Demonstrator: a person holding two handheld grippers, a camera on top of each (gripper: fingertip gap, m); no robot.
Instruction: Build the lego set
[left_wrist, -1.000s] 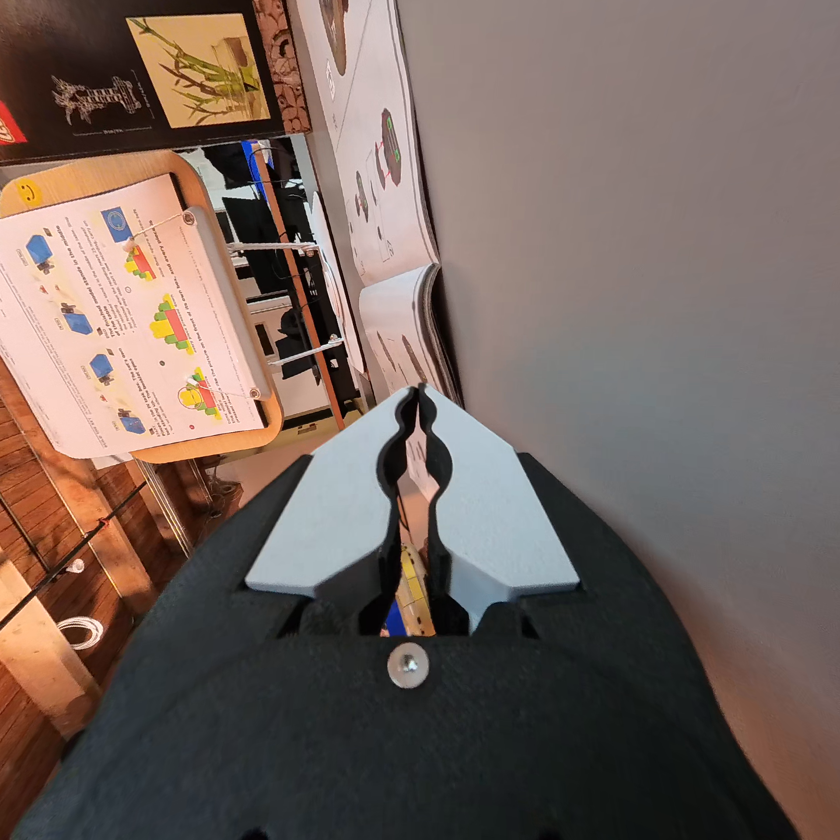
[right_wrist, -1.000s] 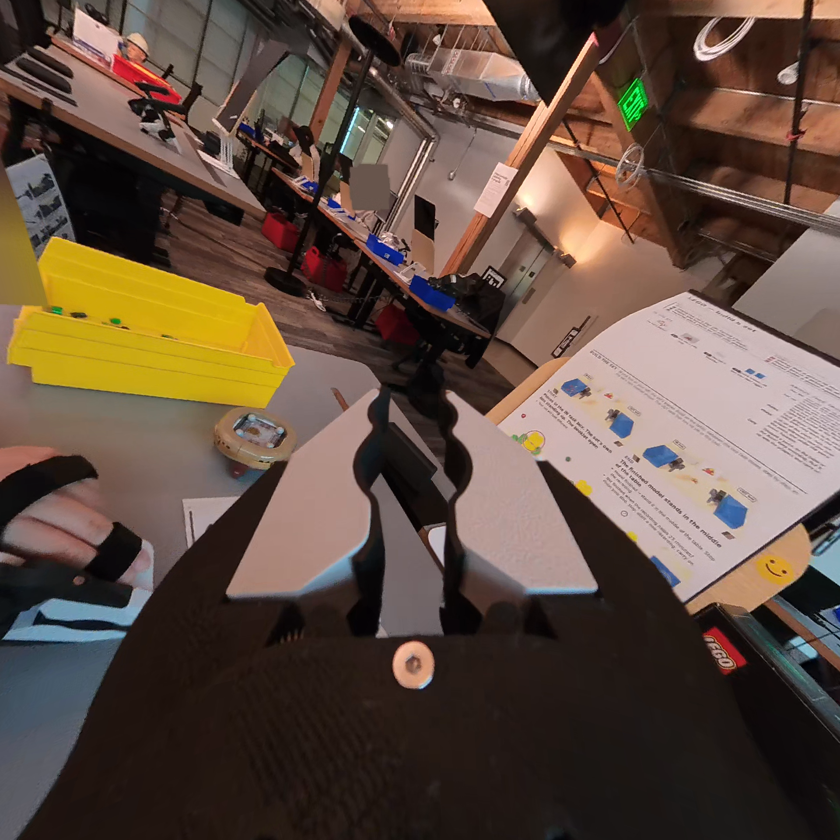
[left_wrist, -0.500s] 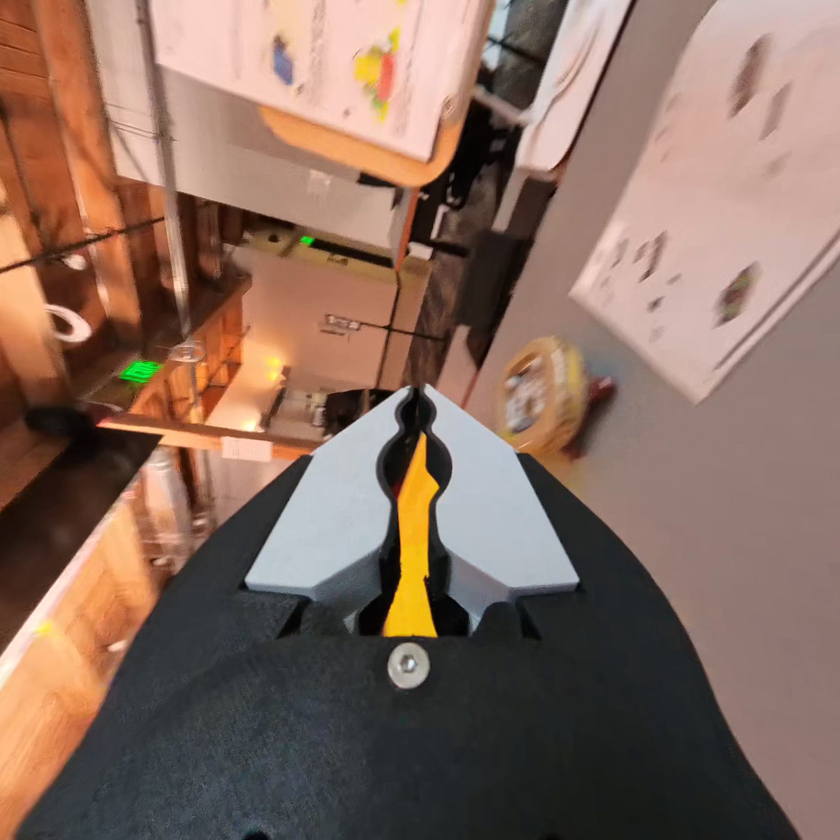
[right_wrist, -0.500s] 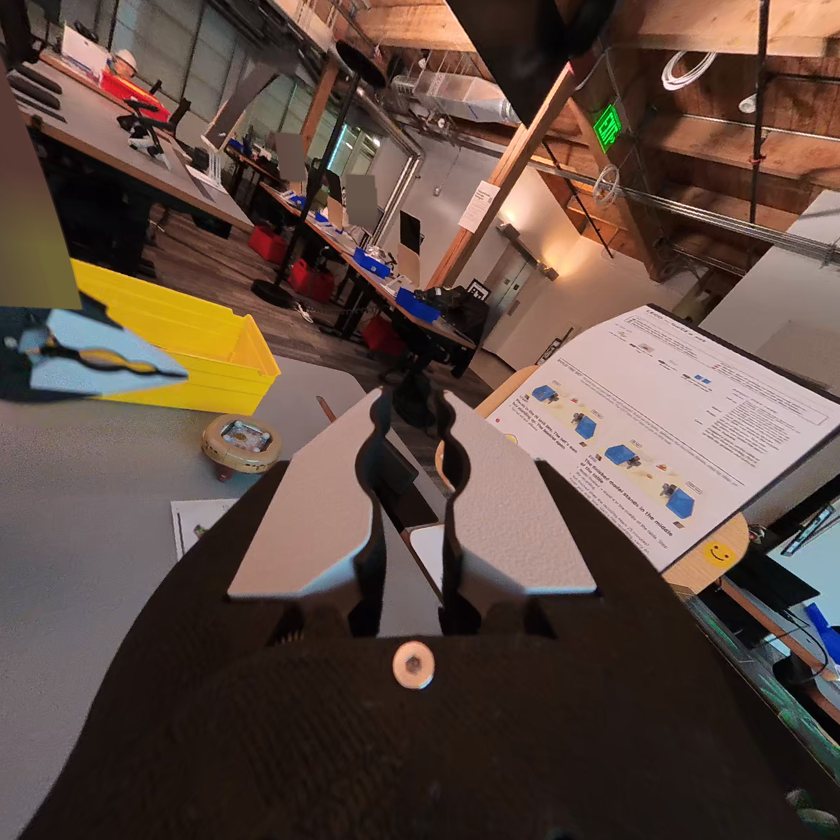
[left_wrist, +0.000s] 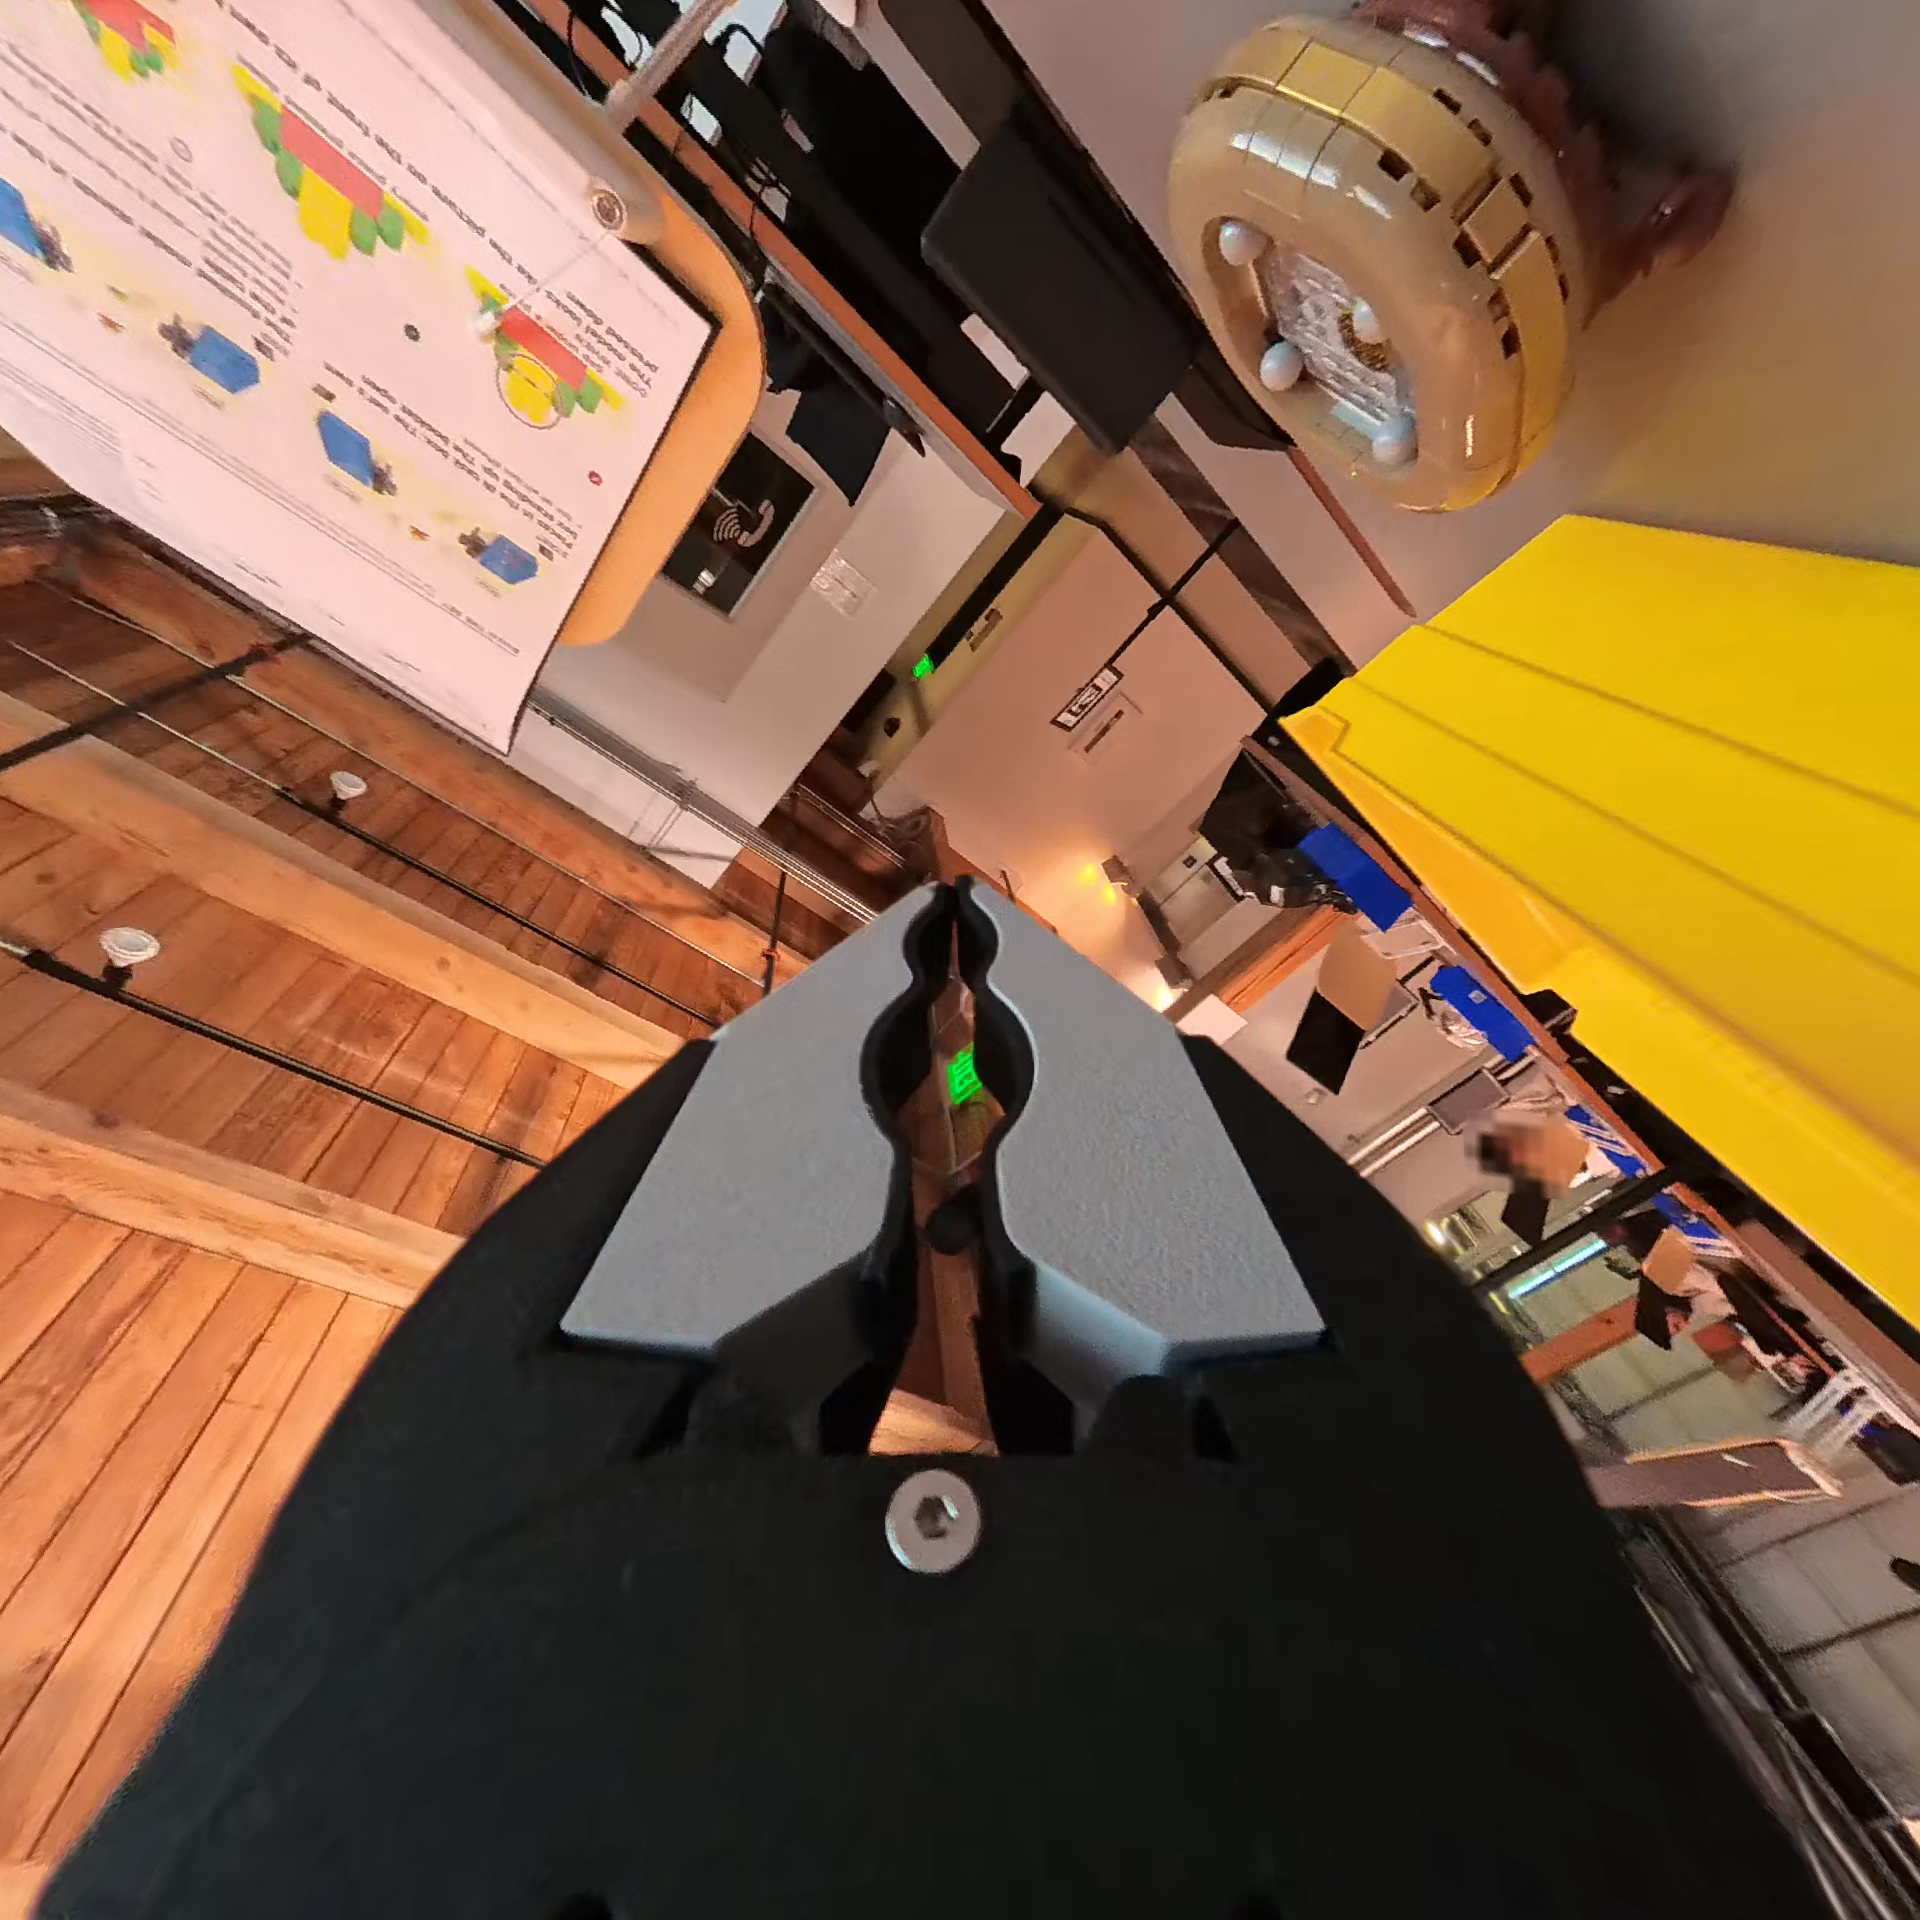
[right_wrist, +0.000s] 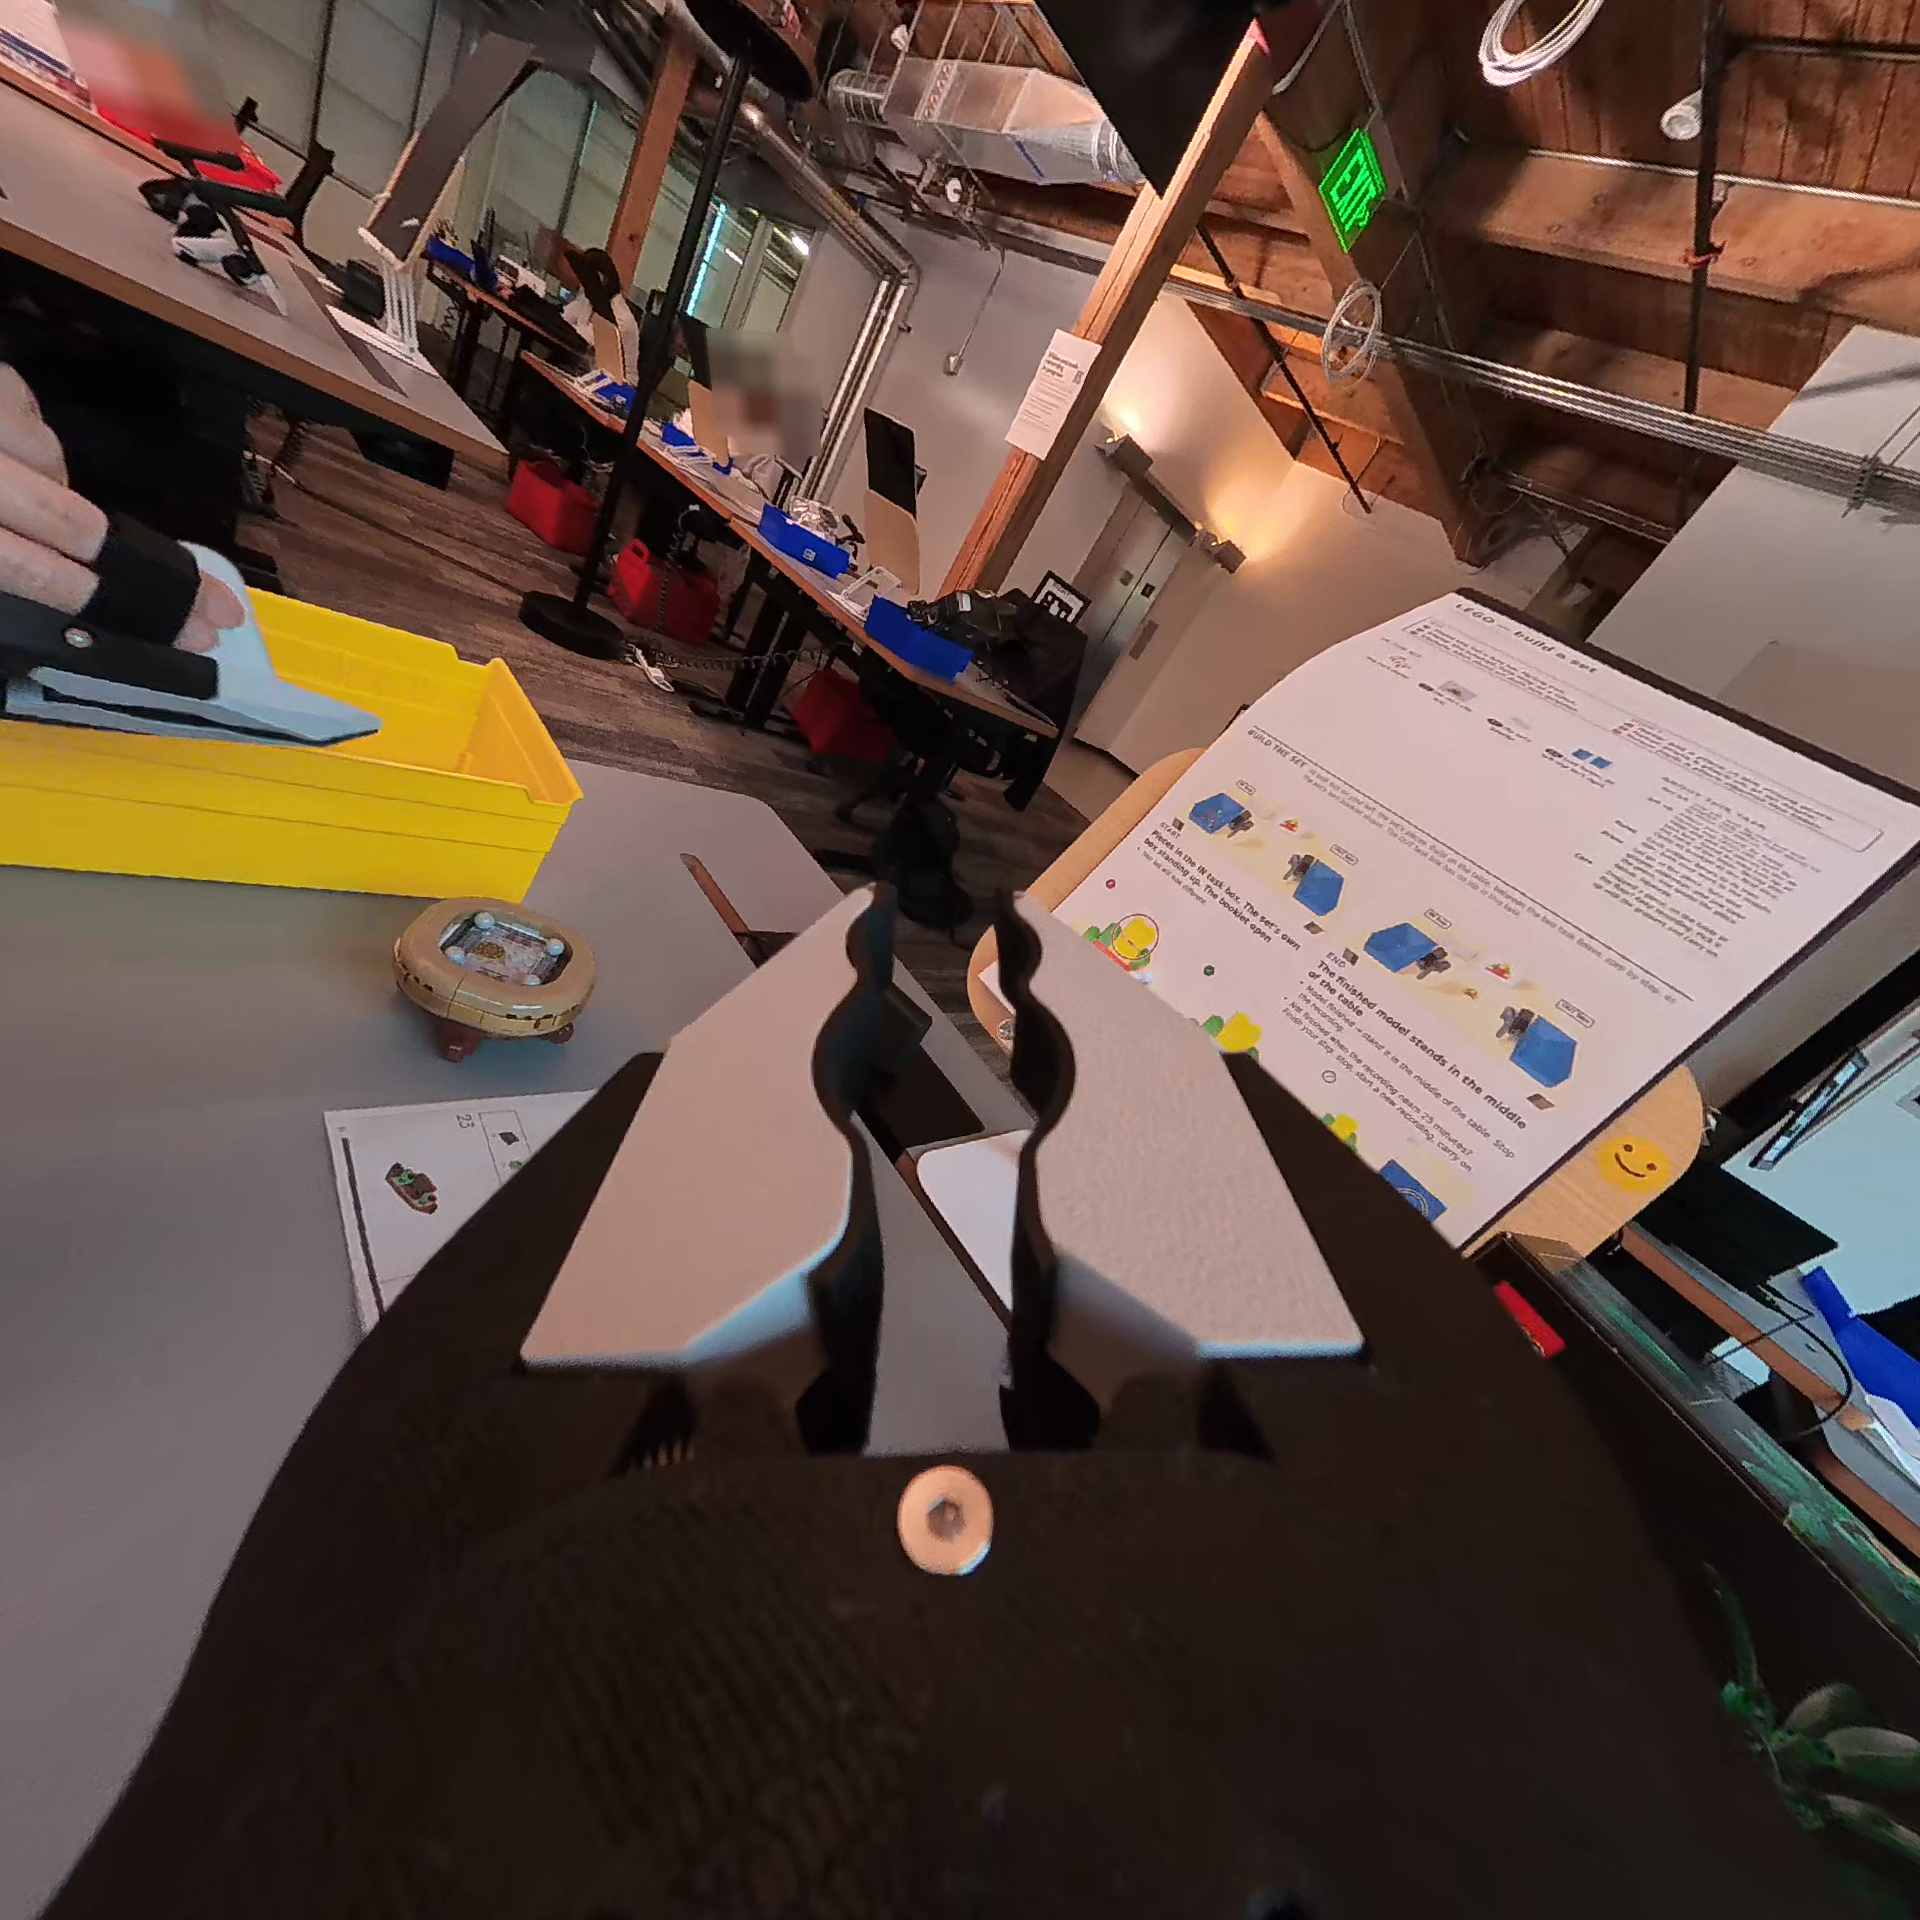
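Observation:
A round tan lego model on dark brown feet stands on the grey table; it also shows in the left wrist view. My left gripper is shut with nothing between its jaws; only the room behind shows through the gap. In the right wrist view the left gripper, held by a gloved hand, hovers over the yellow bin. My right gripper is open and empty, above the table to the right of the model.
An open instruction booklet page lies in front of the model. An instruction sheet on a wooden board stands at the right; it also shows in the left wrist view. The yellow bin's wall is close on the left gripper's right. Other workbenches stand behind.
My left gripper has swung away from the booklet, past the tan model, to the yellow bin, staying shut. My right gripper has stayed open and barely moved.

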